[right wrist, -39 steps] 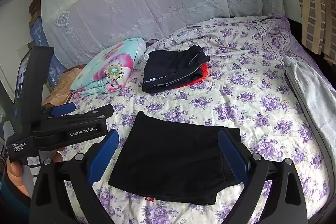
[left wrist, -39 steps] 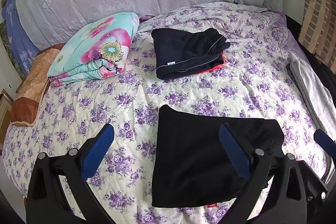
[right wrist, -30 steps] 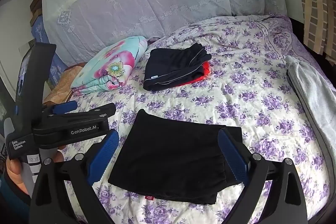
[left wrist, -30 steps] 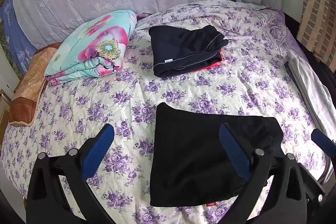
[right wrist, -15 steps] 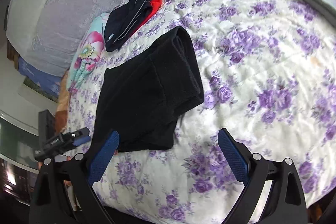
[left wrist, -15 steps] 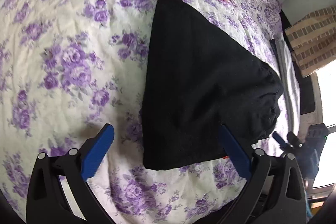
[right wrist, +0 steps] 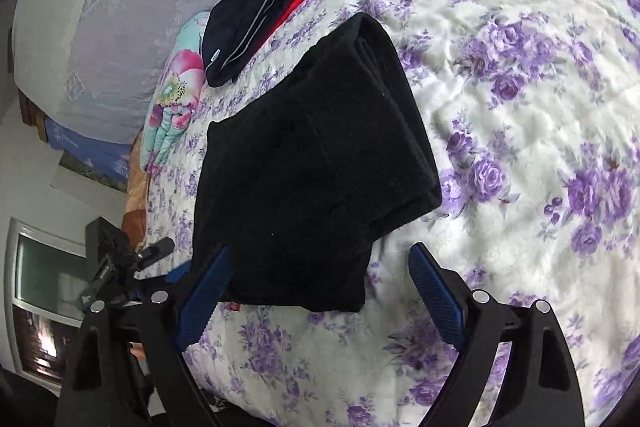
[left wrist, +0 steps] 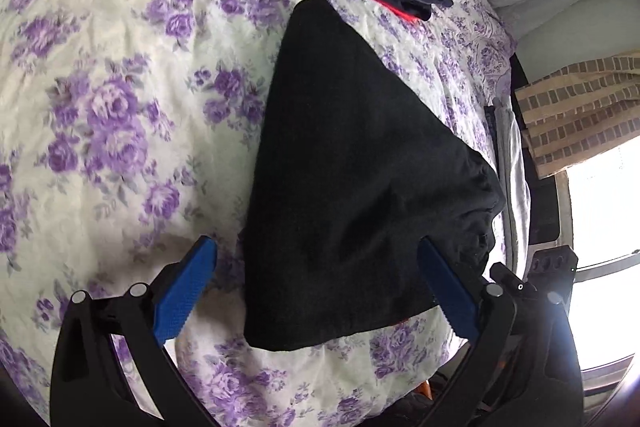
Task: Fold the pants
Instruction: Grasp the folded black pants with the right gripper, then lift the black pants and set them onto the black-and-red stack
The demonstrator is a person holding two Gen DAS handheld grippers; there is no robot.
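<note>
**Both grippers low over folded black pants**

Left wrist view: the fingers of the left gripper (left wrist: 316,287) stand spread, holding nothing; the black pants (left wrist: 352,163) lie folded into a compact wedge on the floral bedspread (left wrist: 120,75), their near edge between the pads. Folding looks nearly complete.

Right wrist view: the right gripper (right wrist: 316,291) is likewise spread and empty, the pants' near corner between its fingers. Both cameras have dropped and tilted down since a second ago; the pants have not moved.

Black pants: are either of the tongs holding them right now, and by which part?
Nothing is held. Both the left tongs and right tongs are open above the folded black pants.
</note>
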